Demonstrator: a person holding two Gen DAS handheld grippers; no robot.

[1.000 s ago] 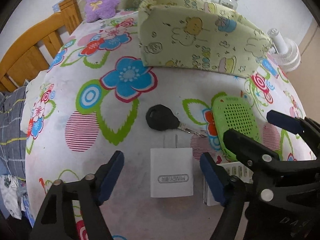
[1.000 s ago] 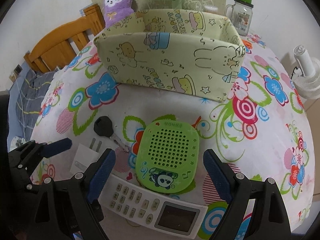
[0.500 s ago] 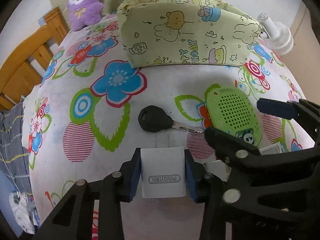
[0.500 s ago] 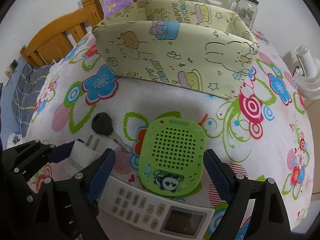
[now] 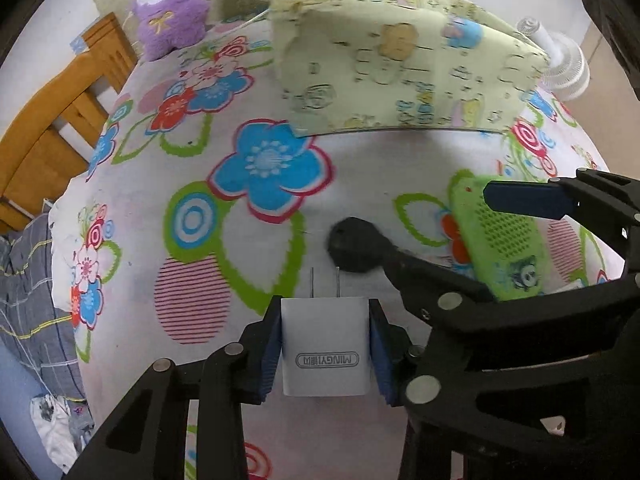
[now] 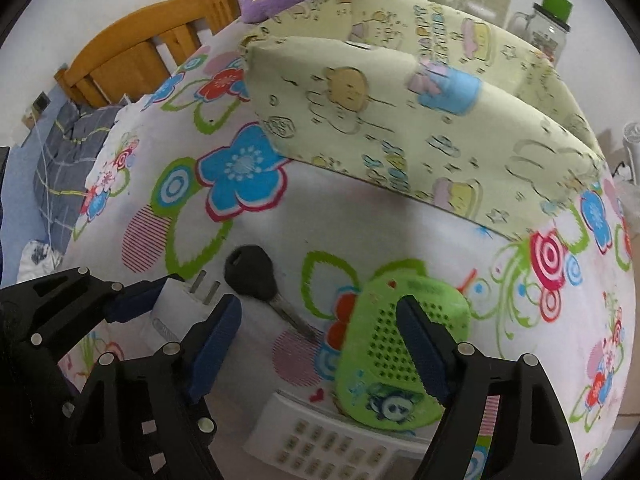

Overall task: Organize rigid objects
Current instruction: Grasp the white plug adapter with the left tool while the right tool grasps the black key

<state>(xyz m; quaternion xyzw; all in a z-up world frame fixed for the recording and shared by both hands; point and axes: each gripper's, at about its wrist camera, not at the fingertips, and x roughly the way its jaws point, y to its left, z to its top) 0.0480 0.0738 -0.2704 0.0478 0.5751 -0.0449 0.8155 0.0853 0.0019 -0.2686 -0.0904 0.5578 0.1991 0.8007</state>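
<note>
Two padded left tongs (image 5: 325, 350) clamp boxy white charger (image 5: 324, 354).

Right claw (image 6: 320, 344) over black key (image 6: 256, 274)

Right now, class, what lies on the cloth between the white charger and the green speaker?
The black-headed key lies between the white charger and the green speaker, its blade pointing toward the speaker. The right wrist view shows this best.

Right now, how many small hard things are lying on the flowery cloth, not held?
3: black key beside the held white charger, green speaker right of it, white remote nearest the camera. The yellow box may hide more.
</note>
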